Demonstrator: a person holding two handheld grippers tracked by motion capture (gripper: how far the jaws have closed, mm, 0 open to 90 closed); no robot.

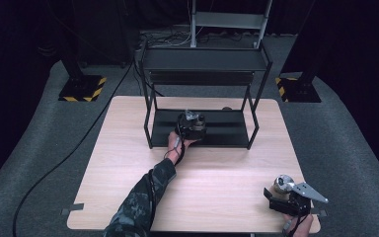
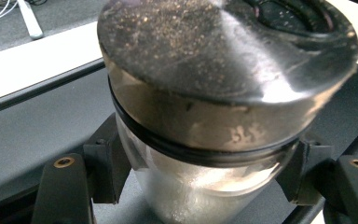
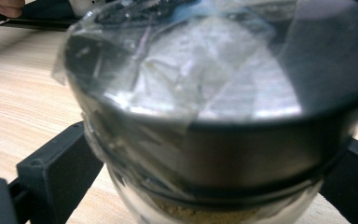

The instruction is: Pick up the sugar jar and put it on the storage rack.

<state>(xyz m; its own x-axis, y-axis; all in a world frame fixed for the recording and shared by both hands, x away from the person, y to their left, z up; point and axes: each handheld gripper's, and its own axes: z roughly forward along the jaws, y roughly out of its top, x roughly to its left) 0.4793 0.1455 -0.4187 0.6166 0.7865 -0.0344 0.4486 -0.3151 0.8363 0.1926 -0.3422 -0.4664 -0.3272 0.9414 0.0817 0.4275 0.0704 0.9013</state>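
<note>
On the lower shelf (image 1: 227, 132) of a black rack (image 1: 205, 58), my left gripper (image 1: 196, 127) is shut on a glass jar (image 1: 199, 120). In the left gripper view the jar's dull metal lid (image 2: 205, 56) looms large. The black pads (image 2: 108, 164) press the clear body (image 2: 186, 196) just under the lid. Near the table's front right corner, my right gripper (image 1: 282, 191) is shut on a second jar (image 1: 282, 182). Its metal lid (image 3: 242, 84) is covered with crinkled clear film. Brown powder shows inside, and a black finger (image 3: 56, 172) sits against its side.
The rack stands at the far middle of the light wooden table (image 1: 128, 163), with an upper shelf over the lower one. A small brown object (image 1: 225, 108) lies behind the rack's right side. Grey carpet and a black cable (image 1: 64, 163) surround the table.
</note>
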